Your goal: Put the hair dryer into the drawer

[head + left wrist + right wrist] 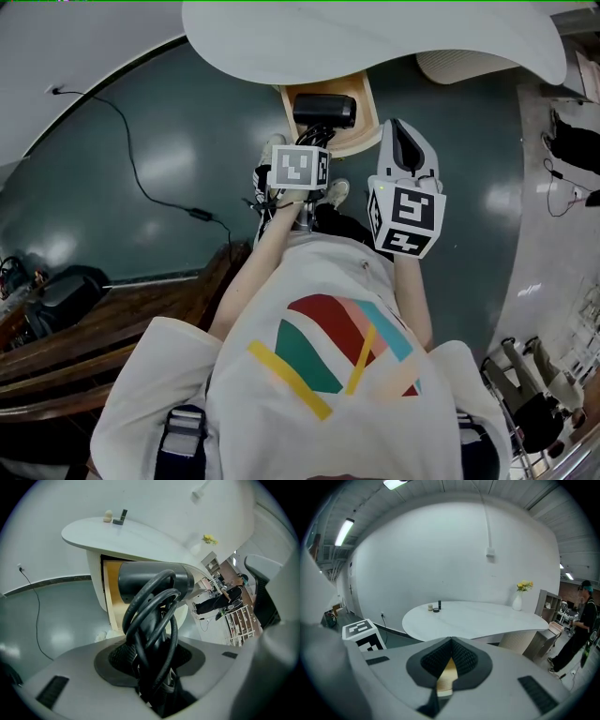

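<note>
Left gripper [151,667] grips hair dryer [152,581], barrel lying crosswise

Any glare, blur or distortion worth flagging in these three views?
Head view: dim, glare patches on the floor. Left gripper view: fisheye vignette, hair dryer softens near the lens. Right gripper view: bright, ceiling lamp blown out.

Both bare forearms reach up the middle of the head view. The left forearm [258,267] carries the left gripper [312,139], tilted steeply down, with its jaws pressed on the handle and coiled cord of the hair dryer [152,581]. The right forearm [412,291] holds the right gripper [401,131] just right of it, jaws meeting at the tips with nothing between.
</note>
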Available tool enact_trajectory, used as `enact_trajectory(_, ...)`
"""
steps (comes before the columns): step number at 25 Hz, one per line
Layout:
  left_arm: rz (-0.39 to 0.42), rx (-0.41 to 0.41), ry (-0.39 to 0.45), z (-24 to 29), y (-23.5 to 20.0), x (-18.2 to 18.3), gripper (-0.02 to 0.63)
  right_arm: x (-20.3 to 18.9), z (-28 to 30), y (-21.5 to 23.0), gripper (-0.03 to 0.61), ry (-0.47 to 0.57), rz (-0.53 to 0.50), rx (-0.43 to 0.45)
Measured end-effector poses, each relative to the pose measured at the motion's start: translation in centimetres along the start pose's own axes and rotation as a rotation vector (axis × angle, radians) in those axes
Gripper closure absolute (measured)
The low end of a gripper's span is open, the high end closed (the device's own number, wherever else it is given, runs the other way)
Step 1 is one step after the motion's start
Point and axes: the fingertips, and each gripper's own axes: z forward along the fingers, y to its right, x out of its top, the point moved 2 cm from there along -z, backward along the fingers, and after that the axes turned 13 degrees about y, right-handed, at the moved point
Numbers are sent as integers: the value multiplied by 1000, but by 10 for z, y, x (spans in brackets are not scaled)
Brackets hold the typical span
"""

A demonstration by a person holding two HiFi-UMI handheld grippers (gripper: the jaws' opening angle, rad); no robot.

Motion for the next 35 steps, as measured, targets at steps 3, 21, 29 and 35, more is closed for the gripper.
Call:
enact_trajectory(3, 13, 3, -33, 8, 0, 3, 422, 1, 2, 5, 566, 3, 7, -6)
enact_trajectory(21, 202, 88, -174, 57, -21, 36, 422, 3, 10, 33, 566, -2, 36, -54)
enact_trajectory(29, 317, 87, -223, 56, -22, 51, 422, 3, 15, 36, 566, -5, 48, -56)
enact_trajectory(35, 280, 90, -239, 78, -21, 63, 422, -4, 16, 41, 566, -22, 50, -63)
